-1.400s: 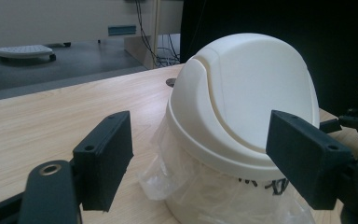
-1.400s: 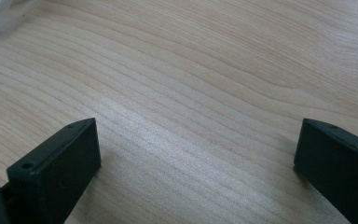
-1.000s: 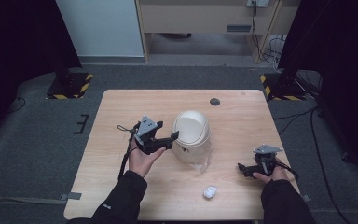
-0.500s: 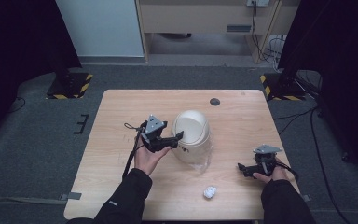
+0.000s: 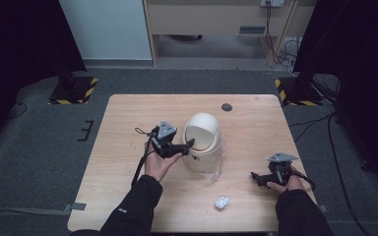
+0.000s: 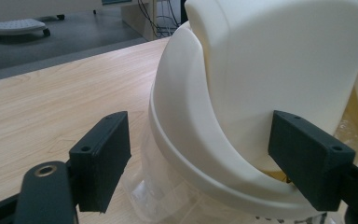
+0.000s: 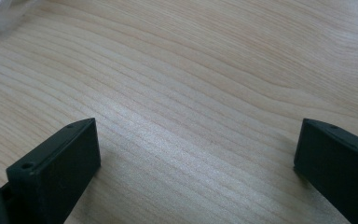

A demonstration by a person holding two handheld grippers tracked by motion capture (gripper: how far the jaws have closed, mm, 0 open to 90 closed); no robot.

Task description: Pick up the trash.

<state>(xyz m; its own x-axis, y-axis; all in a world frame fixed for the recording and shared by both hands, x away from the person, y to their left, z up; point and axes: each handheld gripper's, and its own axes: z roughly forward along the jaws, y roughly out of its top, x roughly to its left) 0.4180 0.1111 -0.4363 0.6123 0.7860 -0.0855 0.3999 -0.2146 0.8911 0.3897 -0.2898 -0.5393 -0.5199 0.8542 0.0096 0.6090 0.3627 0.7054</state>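
text: none legible | bin (image 5: 203,140): small dark marks at 6 o'clock on its front, too blurred to read | sleeve (image 5: 130,211): tiny white mark, unreadable

Cream bin (image 5: 203,140); black left claw (image 5: 189,143); pale wood-grain table (image 5: 128,128); white paper ball (image 5: 221,201)
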